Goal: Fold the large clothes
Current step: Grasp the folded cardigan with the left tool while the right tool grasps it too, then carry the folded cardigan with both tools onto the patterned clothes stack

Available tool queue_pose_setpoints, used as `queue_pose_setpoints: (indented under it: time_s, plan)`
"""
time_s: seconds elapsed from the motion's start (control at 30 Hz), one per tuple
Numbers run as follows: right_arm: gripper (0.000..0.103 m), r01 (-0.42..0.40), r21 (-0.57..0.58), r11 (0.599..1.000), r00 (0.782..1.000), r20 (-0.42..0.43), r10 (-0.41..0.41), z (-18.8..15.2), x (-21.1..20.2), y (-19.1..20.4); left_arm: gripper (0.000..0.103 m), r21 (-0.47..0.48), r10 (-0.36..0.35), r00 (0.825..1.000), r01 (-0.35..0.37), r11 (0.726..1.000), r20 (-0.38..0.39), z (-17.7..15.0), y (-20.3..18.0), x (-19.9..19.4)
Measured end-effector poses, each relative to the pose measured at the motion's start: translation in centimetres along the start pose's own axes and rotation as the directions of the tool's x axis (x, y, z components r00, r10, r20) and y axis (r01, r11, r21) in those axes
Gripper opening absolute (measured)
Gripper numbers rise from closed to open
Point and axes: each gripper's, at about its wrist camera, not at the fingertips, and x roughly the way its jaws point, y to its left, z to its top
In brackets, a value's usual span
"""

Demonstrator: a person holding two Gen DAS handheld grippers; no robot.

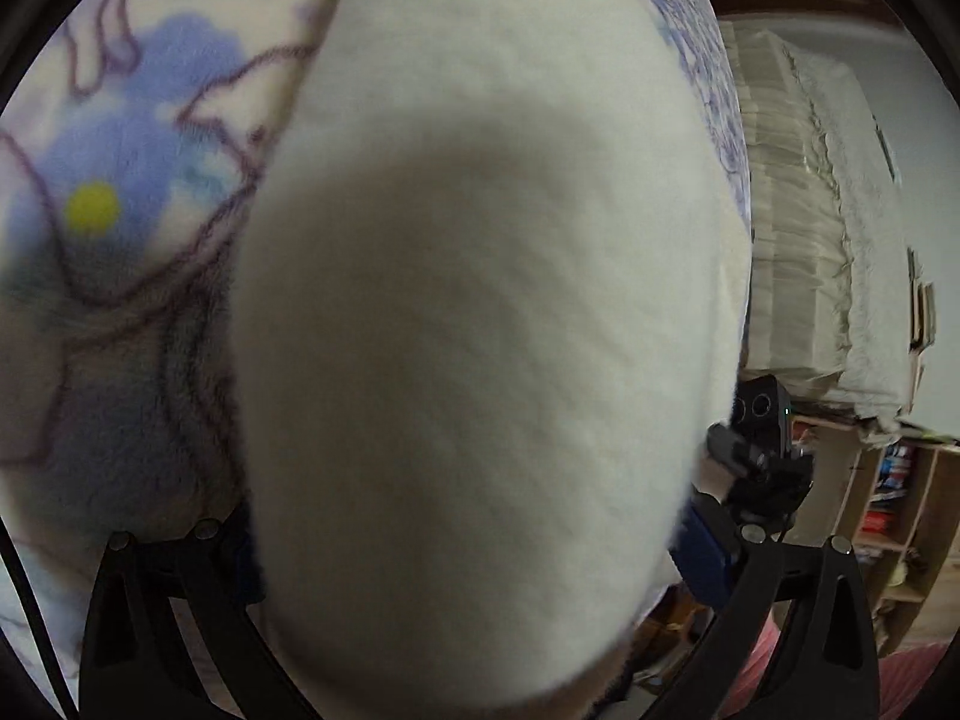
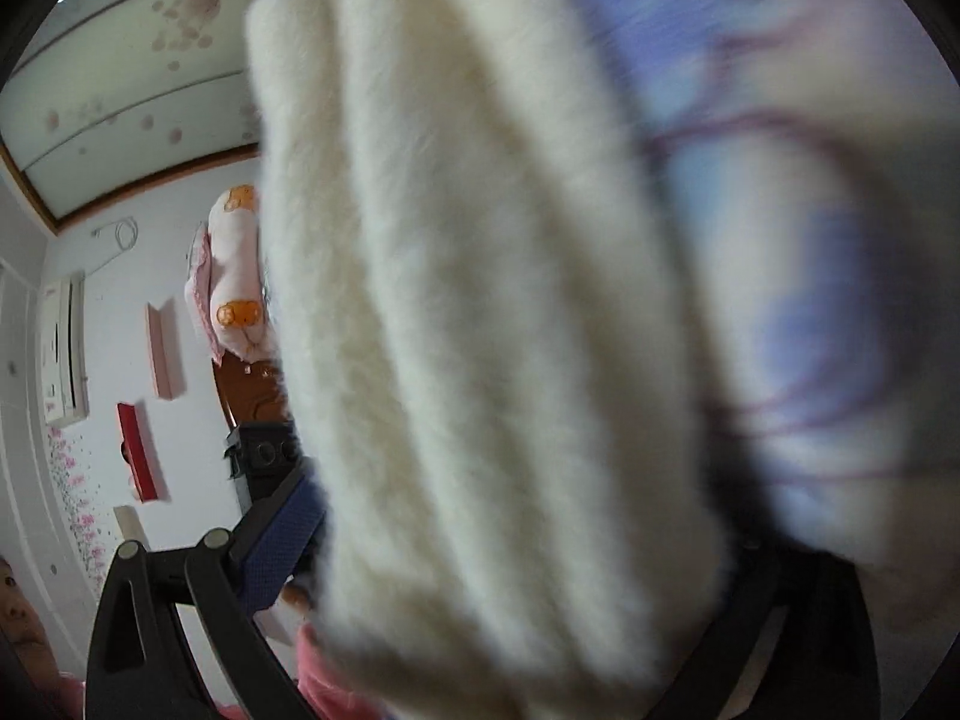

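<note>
A thick fleece garment, white on one side (image 1: pixel 480 300) and printed blue and purple on the other (image 1: pixel 150 180), fills the left wrist view. A rounded fold of it bulges between the wide-set jaws of my left gripper (image 1: pixel 474 552), whose blue pad (image 1: pixel 702 558) shows at the fold's edge. In the right wrist view the same white fleece (image 2: pixel 480 330) lies in stacked folds between the jaws of my right gripper (image 2: pixel 516 546), and the printed side (image 2: pixel 810 240) is blurred. I see neither gripper squeezing the cloth. Each view shows the other gripper beside the fabric (image 1: pixel 762 456) (image 2: pixel 264 456).
A tall pile of folded pale bedding (image 1: pixel 798 240) and a wooden shelf unit (image 1: pixel 888 510) stand to the right. A wall air conditioner (image 2: pixel 63 354), pink and red wall shelves (image 2: pixel 137 450) and a plush pillow (image 2: pixel 234 276) are on the left. A person (image 2: pixel 15 606) is at the lower left.
</note>
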Motion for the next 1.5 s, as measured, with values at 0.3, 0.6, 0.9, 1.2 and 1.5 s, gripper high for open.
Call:
queue_pose_setpoints:
  time_s: [0.3, 0.6, 0.9, 1.2, 1.5]
  plan:
    - [0.053, 0.125, -0.088, 0.988, 0.983, 0.149, -0.111, -2.5, -0.7, 2.6, 0.082, -0.029, 0.267, 0.955, -0.266, 0.964, 0.131, -2.2, -5.4, 0.2]
    - [0.045, 0.312, -0.218, 0.925, 0.929, 0.275, -0.248, -6.3, -1.4, 9.2, 0.067, -0.060, 0.394, 0.903, -0.390, 0.919, 0.171, -6.3, -10.0, -1.8]
    - [0.043, 0.448, -0.335, 0.829, 0.888, 0.274, -0.370, -17.1, 0.5, 13.5, 0.064, -0.074, 0.492, 0.856, -0.487, 0.871, 0.158, -16.4, -9.8, -7.9]
    - [0.043, 0.452, -0.447, 0.772, 0.889, 0.298, -0.347, -24.7, 6.6, 22.9, 0.063, -0.047, 0.511, 0.816, -0.519, 0.854, 0.270, -19.7, -3.8, -26.8]
    - [0.043, 0.350, -0.567, 0.746, 0.914, 0.380, -0.140, -25.0, 16.9, 37.0, 0.063, -0.018, 0.524, 0.667, -0.609, 0.793, 0.529, -12.0, -0.7, -47.4]
